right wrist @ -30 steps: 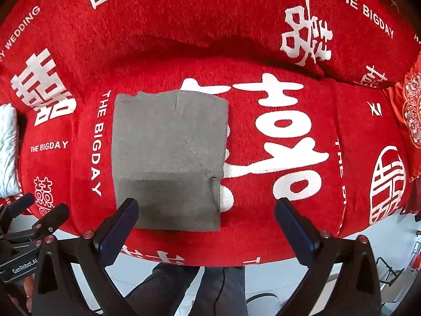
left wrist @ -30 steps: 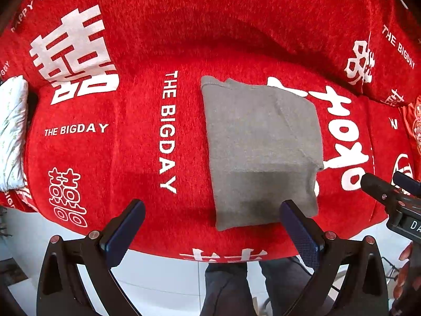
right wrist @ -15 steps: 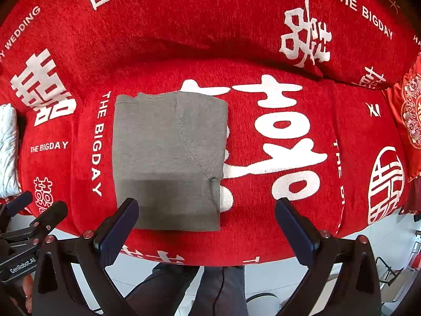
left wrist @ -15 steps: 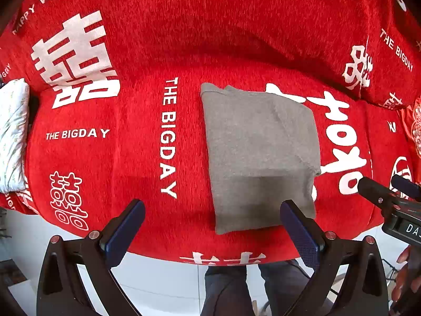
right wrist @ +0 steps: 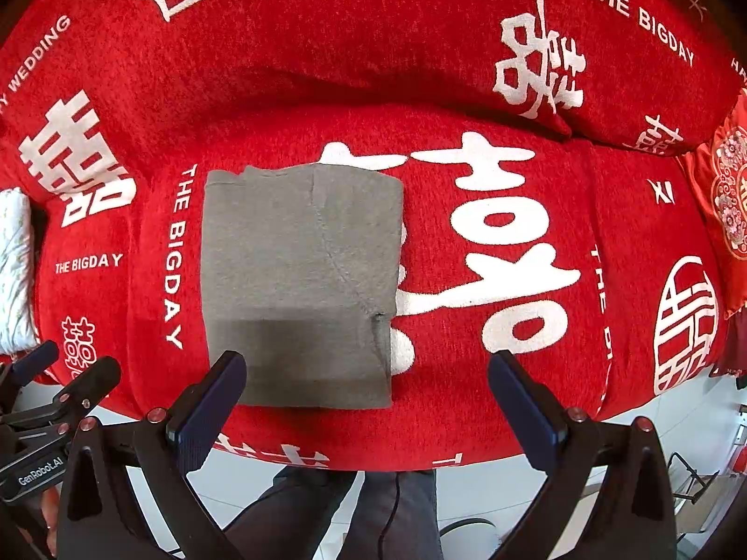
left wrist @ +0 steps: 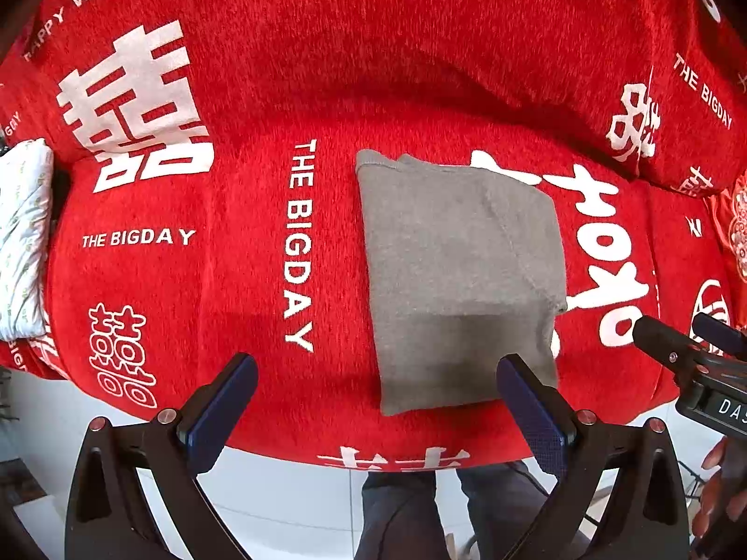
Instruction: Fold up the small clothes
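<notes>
so the folded grey knit garment is lying flat on the red fuzzy sofa cover printed with white characters and "the bigday" lettering, folded into a neat rectangle with a seam line running diagonally across its top layer. the left gripper is spread wide with nothing between its dark blue padded fingers, and it hangs just off the front edge of the seat; the garment sits ahead of it and a bit to the right, with the near right corner of the cloth peeking out right behind the right fingertip, though i can't tell if they actually touch. the right gripper is also spread wide and empty, and from its view the garment lies ahead and to the left, its near left corner tucked behind the left finger. each gripper shows up at the edge of the other's view, so they're side by side, apart from each other. further left of both tools there's a white quilted cushion with a faint pattern at the end of the sofa. below the grippers you can see the person's dark trousered legs over a pale tiled floor, and a bit of a hand at the far right of the left view.
</notes>
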### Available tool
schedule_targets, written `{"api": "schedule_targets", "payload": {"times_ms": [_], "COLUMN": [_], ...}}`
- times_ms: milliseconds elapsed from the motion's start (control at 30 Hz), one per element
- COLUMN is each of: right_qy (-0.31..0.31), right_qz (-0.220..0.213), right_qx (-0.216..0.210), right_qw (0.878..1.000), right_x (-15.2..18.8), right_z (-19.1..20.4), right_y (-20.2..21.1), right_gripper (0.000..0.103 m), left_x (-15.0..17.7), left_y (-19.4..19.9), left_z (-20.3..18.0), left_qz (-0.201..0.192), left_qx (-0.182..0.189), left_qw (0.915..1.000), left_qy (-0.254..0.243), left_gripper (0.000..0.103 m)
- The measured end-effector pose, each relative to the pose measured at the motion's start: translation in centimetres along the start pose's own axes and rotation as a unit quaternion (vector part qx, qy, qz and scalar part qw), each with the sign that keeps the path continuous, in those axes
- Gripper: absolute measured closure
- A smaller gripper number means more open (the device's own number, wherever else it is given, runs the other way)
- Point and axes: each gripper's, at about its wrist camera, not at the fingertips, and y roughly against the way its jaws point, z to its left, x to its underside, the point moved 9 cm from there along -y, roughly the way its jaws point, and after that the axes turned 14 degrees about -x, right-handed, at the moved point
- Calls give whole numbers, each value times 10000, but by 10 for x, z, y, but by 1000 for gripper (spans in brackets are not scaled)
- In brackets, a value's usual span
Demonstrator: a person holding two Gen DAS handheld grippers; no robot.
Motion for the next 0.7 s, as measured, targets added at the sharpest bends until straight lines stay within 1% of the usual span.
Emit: {"api": "schedule_targets", "payload": {"times_ms": [700], "right_qy": [-104], "right_qz": [9], "right_qx": [-67], "right_qw": [9999], "right_x": [3], "right_z": [0], "right_y": [-1], "right_gripper": [0], "left_x": [0], "left_y": [2], "left_z": [1], "left_qz": [-44], "left_qx": [-13], "left_qw": [10000], "left_qy": [-13], "left_gripper": [0]}}
